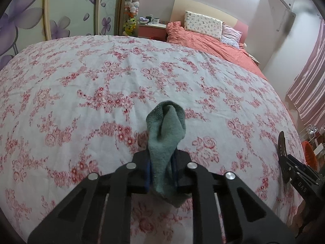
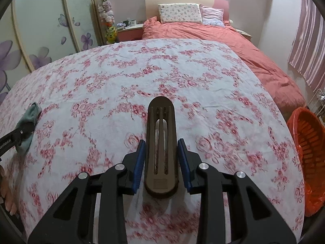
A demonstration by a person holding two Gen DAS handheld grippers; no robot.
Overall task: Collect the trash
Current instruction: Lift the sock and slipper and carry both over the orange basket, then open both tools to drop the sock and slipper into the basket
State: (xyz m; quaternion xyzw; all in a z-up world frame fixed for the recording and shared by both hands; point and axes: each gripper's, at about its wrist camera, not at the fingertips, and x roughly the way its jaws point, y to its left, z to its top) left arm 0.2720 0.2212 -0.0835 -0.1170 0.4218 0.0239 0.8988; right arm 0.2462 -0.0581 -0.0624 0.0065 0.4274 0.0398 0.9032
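gripping a green sock (image 1: 166, 142), left jaws clenched; right jaws clamp a brown slipper (image 2: 161, 152)

Soft, even indoor light fills both fisheye views, brightest on the wall right of the headboard (image 1: 205, 10) in the left view, where white glare washes out detail. The bed (image 2: 162, 77) bulges under barrel distortion; black vignette rings the corners. Floral print nearest the lens smears with slight blur. Shadows are faint and diffuse.
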